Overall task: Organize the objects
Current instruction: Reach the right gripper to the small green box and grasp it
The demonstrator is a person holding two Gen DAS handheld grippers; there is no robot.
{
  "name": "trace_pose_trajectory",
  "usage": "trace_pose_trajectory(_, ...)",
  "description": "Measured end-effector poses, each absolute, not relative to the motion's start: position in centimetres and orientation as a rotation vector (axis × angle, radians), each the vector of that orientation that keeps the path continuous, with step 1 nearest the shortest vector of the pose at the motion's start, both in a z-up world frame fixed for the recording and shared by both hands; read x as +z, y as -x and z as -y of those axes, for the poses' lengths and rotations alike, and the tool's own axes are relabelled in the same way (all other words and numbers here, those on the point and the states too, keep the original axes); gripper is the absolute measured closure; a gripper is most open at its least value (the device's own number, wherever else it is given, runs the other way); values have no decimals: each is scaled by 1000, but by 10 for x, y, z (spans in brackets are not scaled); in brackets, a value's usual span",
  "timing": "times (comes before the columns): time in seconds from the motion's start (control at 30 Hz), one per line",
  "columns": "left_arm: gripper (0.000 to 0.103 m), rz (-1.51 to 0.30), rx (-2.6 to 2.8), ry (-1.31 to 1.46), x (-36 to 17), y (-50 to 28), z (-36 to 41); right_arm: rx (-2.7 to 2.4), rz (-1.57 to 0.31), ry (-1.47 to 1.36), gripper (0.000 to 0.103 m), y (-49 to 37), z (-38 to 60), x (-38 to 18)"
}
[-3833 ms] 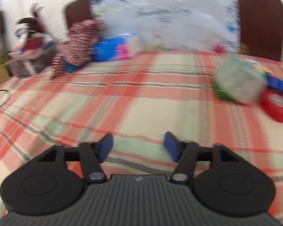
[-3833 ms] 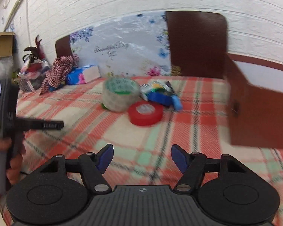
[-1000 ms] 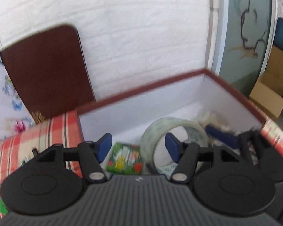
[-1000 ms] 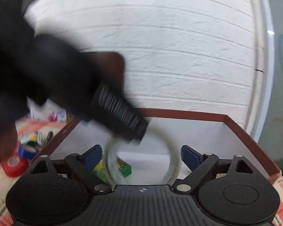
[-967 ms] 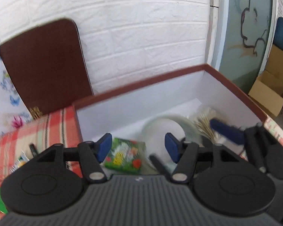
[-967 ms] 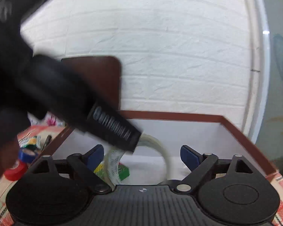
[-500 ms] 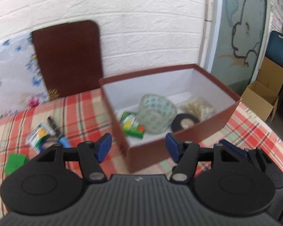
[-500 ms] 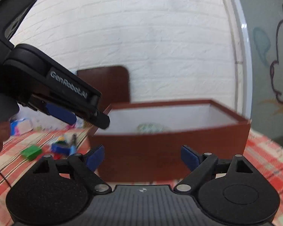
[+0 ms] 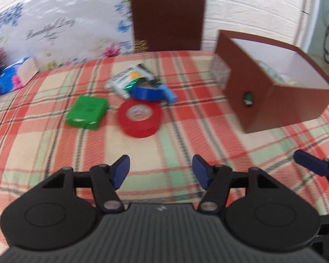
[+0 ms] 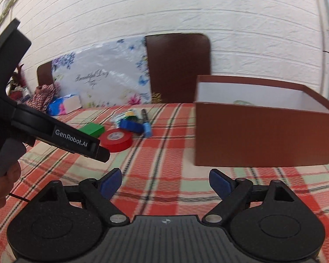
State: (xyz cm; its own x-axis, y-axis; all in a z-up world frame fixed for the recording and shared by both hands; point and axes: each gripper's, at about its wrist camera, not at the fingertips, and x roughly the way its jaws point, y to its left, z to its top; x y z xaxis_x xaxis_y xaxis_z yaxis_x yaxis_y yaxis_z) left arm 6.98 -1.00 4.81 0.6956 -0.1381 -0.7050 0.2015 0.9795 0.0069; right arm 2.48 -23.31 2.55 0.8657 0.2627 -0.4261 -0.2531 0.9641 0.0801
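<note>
A brown box (image 9: 272,92) with a white inside stands on the plaid bed at the right; it also shows in the right wrist view (image 10: 263,135), with a clear tape roll (image 10: 243,102) just visible inside. A red tape roll (image 9: 139,117), a green box (image 9: 86,111), a blue tape roll (image 9: 148,93) and a foil packet (image 9: 129,80) lie left of the brown box. My left gripper (image 9: 160,172) is open and empty, low over the bed in front of the red roll. My right gripper (image 10: 165,184) is open and empty in front of the brown box.
A floral board (image 9: 61,35) and a dark brown board (image 9: 166,15) lean on the white brick wall. A blue tissue pack (image 9: 13,76) lies at the far left. The left gripper's body (image 10: 54,131) crosses the left of the right wrist view.
Both grippers have pulled back from the brown box, where the clear tape roll was left. The left gripper has swung left and now faces the loose items on the bed.
</note>
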Motion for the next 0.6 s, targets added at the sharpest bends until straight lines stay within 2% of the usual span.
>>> trace_pose_trajectory(0.37,38,-765,81,-72,12,-105,-112,429,-566,38,25,-73,156,12)
trace_pose_trajectory(0.4,35,-743,126,-72,7,-108,-130,448,-568,52,26,-77,147,11)
trace_pose_trajectory(0.47,11,-662,209,-76,-5,-109,-163,489,-552,88,27,-88,127,10)
trace_pose_trajectory(0.5,9,-623,234,-60,-12,-108,-176,501,-536,106,27,-94,117,10)
trace_pose_trajectory(0.6,11,-580,189,145,-11,-104,-203,514,-501,153,28,-120,88,10)
